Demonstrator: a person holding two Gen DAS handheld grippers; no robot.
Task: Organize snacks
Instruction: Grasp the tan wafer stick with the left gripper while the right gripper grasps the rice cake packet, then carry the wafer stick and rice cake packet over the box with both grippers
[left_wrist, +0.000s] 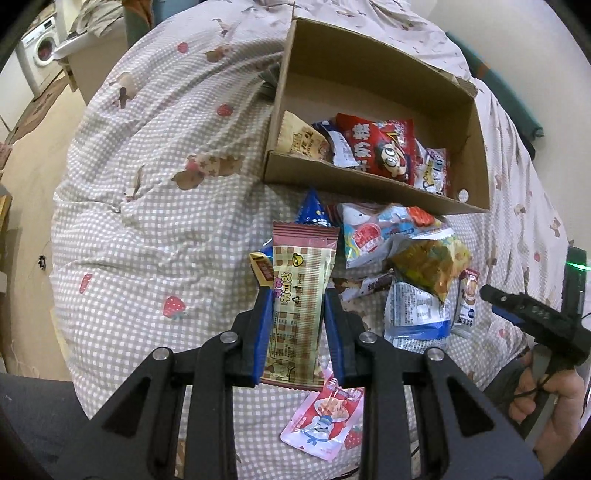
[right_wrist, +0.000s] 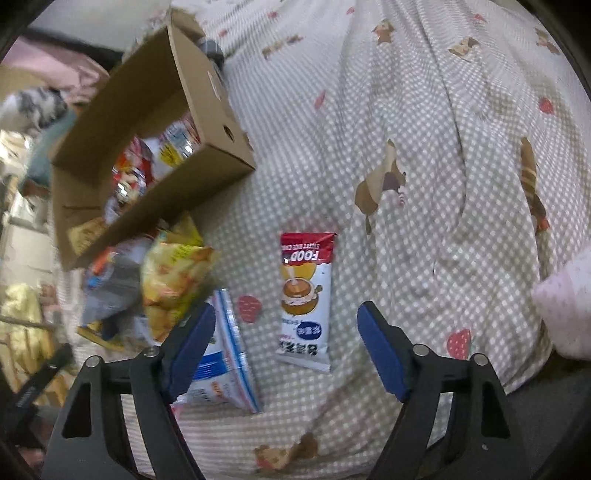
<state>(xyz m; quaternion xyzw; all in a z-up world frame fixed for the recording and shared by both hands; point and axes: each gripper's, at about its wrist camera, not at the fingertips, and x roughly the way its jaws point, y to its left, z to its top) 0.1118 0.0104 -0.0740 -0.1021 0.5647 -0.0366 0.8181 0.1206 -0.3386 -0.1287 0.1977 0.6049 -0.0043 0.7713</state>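
My left gripper (left_wrist: 297, 295) is shut on a beige and brown checked snack bar (left_wrist: 303, 254), held above the bed in front of the cardboard box (left_wrist: 369, 184). Several snack packets lie in the box, among them a red packet (left_wrist: 384, 147). More packets are piled just outside its front wall, including a yellow bag (left_wrist: 428, 269). My right gripper (right_wrist: 286, 310) stands open over a red, white and blue "FOOD" sachet (right_wrist: 304, 295) that lies flat on the cover, its pads apart from it. A blue and white packet (right_wrist: 225, 362) lies under its left finger.
A pink pouch (left_wrist: 325, 417) lies on the checked bed cover (left_wrist: 147, 229) below the held bar. A person's hand (left_wrist: 554, 402) holds the right gripper (left_wrist: 493, 301) at the right edge. A washing machine (left_wrist: 40, 51) stands far left. A pink pillow (right_wrist: 565, 314) lies at the right.
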